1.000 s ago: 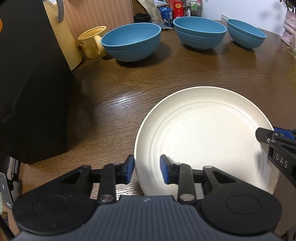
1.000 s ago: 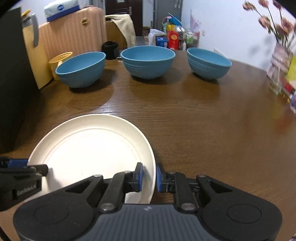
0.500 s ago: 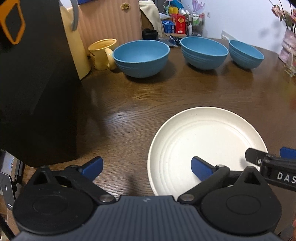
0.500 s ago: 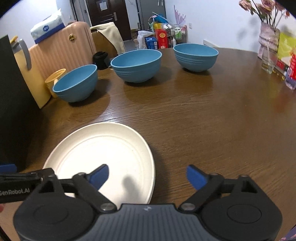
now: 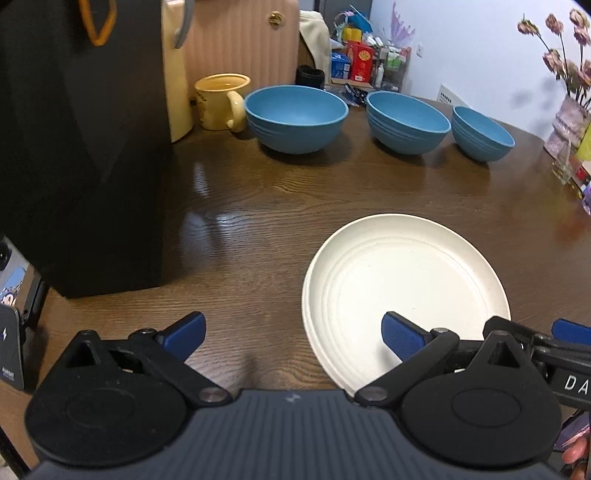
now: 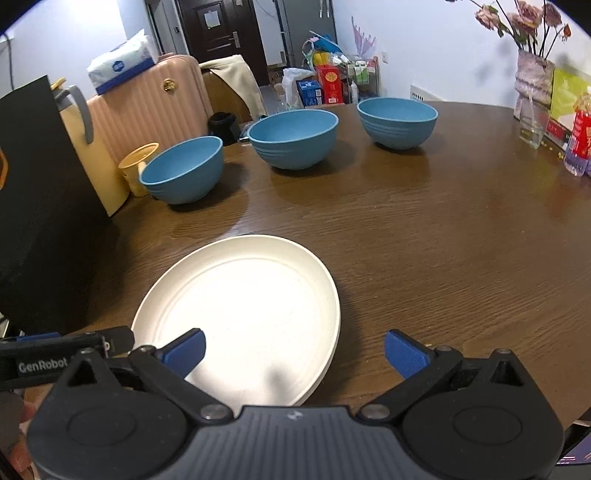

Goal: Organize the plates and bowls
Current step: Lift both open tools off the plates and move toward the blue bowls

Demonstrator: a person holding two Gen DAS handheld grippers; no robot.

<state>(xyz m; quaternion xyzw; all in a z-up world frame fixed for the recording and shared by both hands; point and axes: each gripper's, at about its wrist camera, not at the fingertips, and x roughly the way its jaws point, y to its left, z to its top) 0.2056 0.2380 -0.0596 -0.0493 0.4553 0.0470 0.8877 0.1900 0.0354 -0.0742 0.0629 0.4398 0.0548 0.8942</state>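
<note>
Dark wooden worktop; pale walls; dark door far; pink suitcase far left.

The plate's near rim hides behind the left gripper. The black box and vase are cut off at the edges. Box labels are too small to read.

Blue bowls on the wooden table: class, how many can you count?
3, in a row at the far side: the left bowl beside the yellow mug, the middle bowl, the right bowl towards the vase. None looks hidden.
</note>
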